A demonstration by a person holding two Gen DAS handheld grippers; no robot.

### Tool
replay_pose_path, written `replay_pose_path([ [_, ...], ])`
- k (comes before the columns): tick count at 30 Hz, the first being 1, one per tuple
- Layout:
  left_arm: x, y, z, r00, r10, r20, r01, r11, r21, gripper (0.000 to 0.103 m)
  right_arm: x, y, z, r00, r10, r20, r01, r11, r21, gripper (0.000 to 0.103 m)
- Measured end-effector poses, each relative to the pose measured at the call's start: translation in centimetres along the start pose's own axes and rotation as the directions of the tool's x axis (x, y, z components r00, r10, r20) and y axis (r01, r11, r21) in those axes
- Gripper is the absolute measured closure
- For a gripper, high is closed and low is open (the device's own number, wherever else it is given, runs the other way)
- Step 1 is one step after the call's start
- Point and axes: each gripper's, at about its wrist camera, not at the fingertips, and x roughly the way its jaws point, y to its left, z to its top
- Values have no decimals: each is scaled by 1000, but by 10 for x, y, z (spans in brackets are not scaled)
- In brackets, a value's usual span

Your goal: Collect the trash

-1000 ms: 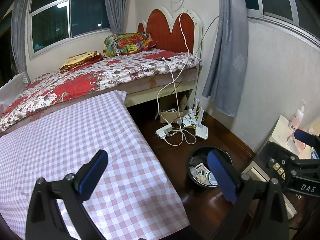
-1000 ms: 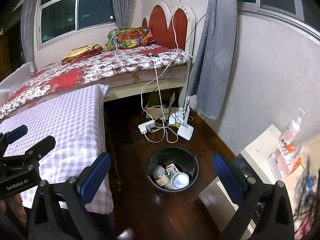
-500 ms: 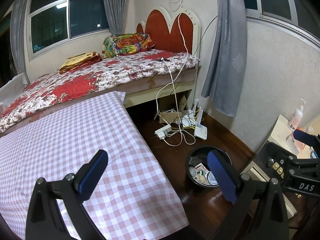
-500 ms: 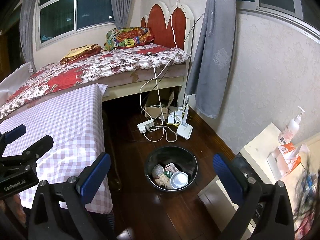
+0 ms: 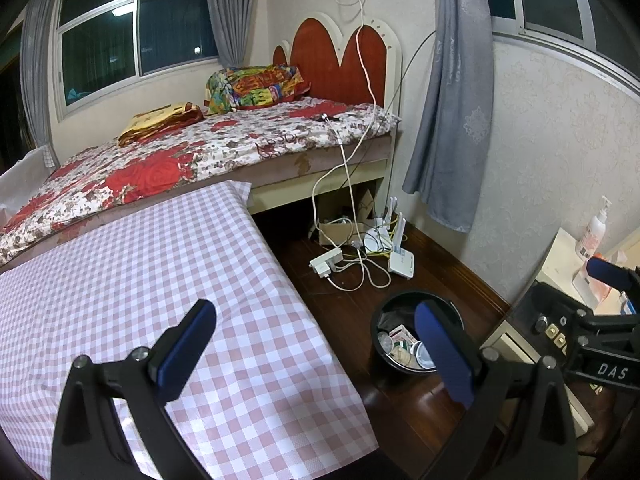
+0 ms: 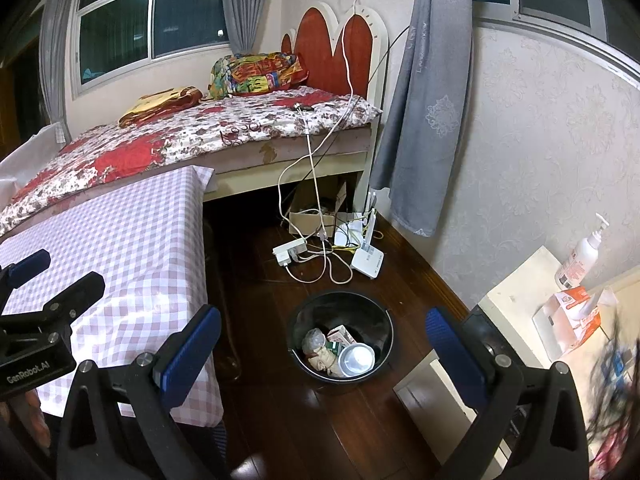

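Left gripper [image 5: 316, 344] wide open w/ nothing held, right gripper [image 6: 324, 348] same, black bin [image 6: 341, 336] lower centre on floor, checked table [image 5: 120, 280] edge at left.

You get warm indoor light, dark night panes | glare on the glossy dark wooden floor [image 6: 304, 432] | strong fisheye bending with black corners | motion blur at the right view's lower-right edge.

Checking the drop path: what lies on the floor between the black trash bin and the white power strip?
Only bare dark wood floor, plain in the right wrist view. The cable loops stay beside the power strip, short of the trash bin.
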Motion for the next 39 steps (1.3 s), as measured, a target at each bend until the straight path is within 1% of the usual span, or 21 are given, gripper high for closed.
replay_pose_path([
  [39,-1,-9,-2,1000,-16,6,16,1000,17,3,0,-1,-5,1000,-16,-6,16,1000,6,0],
])
